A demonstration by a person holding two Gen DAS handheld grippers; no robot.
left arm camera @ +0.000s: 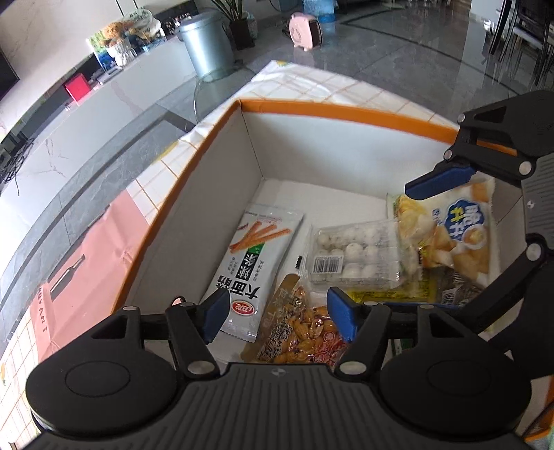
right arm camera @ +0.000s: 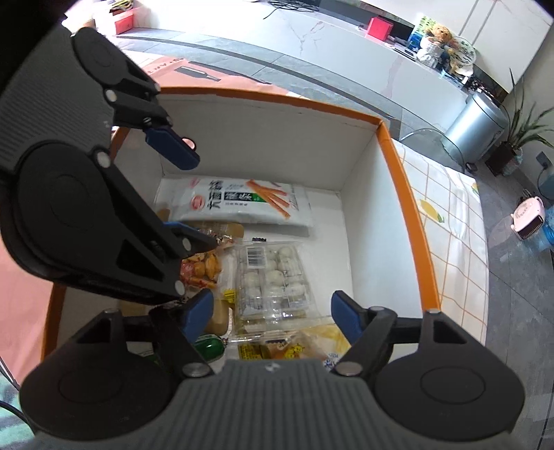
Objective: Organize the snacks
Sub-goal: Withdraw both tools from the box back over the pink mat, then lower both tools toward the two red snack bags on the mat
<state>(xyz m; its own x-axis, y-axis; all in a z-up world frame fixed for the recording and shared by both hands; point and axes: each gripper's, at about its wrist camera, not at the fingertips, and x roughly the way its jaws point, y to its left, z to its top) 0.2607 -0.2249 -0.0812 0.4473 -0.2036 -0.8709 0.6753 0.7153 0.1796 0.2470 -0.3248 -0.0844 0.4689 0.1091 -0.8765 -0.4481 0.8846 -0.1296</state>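
An orange-rimmed white box (left arm camera: pixel 346 110) holds several snacks. A white stick-snack pack (left arm camera: pixel 252 263) lies at its left, a clear tray of white balls (left arm camera: pixel 353 256) in the middle, an orange candy bag (left arm camera: pixel 304 329) in front, a yellow chip bag (left arm camera: pixel 450 228) at right. My left gripper (left arm camera: pixel 277 313) is open and empty above the white pack and candy bag. My right gripper (right arm camera: pixel 271 313) is open and empty above the ball tray (right arm camera: pixel 273 273) and the chip bag (right arm camera: pixel 322 339). The white pack (right arm camera: pixel 242 204) and box rim (right arm camera: pixel 405 194) show in the right wrist view.
The box stands on a checked cloth (left arm camera: pixel 304 86) over a glass table. A pink sheet (left arm camera: pixel 79 273) lies left of the box. A grey bin (left arm camera: pixel 207 45) and a pink heater (left arm camera: pixel 306 29) stand on the floor beyond. A green item (right arm camera: pixel 207 348) lies in the box corner.
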